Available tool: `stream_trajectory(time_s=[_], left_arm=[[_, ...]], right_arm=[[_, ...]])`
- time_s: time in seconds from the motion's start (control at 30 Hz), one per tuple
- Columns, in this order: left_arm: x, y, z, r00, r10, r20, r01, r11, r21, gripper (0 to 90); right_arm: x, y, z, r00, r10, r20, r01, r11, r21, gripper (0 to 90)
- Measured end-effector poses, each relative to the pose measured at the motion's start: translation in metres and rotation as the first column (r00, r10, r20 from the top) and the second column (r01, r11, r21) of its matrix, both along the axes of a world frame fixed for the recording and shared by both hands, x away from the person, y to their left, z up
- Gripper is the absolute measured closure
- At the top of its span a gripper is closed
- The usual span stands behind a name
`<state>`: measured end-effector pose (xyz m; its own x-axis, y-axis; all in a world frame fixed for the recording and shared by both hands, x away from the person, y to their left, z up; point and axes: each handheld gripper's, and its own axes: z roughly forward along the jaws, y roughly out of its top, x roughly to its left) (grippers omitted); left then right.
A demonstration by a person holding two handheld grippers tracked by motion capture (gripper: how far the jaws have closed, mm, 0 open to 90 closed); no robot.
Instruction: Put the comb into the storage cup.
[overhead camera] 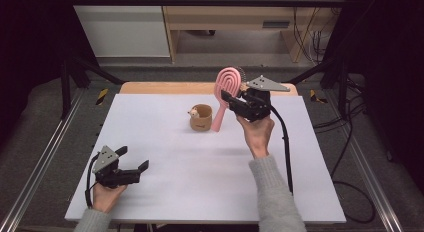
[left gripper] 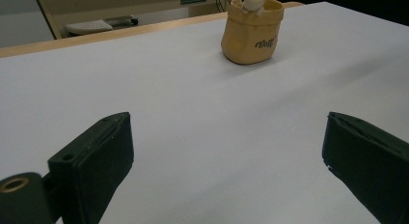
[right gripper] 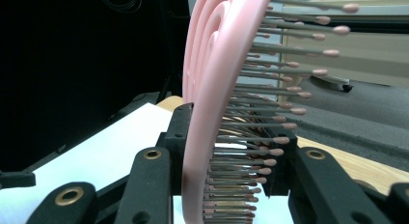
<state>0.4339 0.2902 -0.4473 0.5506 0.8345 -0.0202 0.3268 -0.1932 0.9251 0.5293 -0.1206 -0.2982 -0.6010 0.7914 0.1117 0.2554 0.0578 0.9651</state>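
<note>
A pink hairbrush (overhead camera: 226, 92) hangs in the air above the white table (overhead camera: 165, 157), handle pointing down beside a small tan fabric pouch (overhead camera: 201, 117). My right gripper (overhead camera: 235, 98) is shut on the brush's head; in the right gripper view the jaws press the pink brush (right gripper: 212, 108) from both sides, one on its back, one against the bristles. The pouch (left gripper: 252, 31) stands upright with a small white toy figure (left gripper: 252, 2) peeking out of it. My left gripper (overhead camera: 135, 164) rests near the table's front left, open, with nothing between its fingers (left gripper: 94, 161).
A wooden strip (overhead camera: 165, 87) borders the table's far edge. Metal frame rails (overhead camera: 35, 162) run along both sides. Shelving and cables (overhead camera: 305, 37) stand beyond the table at the back.
</note>
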Motion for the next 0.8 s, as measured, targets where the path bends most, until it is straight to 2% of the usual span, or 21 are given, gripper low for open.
stream_trajectory(time_s=[0.37,0.8], left_arm=[[0.0,0.0,0.0,1.0,-0.001,0.0,0.001,1.0,-0.005,4.1],[0.0,0.001,0.0,1.0,0.0,-0.003,0.0,1.0,-0.006,4.1]], right_arm=[[0.01,0.014,0.011,0.9999,-0.007,0.014,0.007,1.0,-0.013,63.7],[0.026,0.025,0.011,0.9997,-0.024,0.004,0.024,0.999,-0.03,63.6]])
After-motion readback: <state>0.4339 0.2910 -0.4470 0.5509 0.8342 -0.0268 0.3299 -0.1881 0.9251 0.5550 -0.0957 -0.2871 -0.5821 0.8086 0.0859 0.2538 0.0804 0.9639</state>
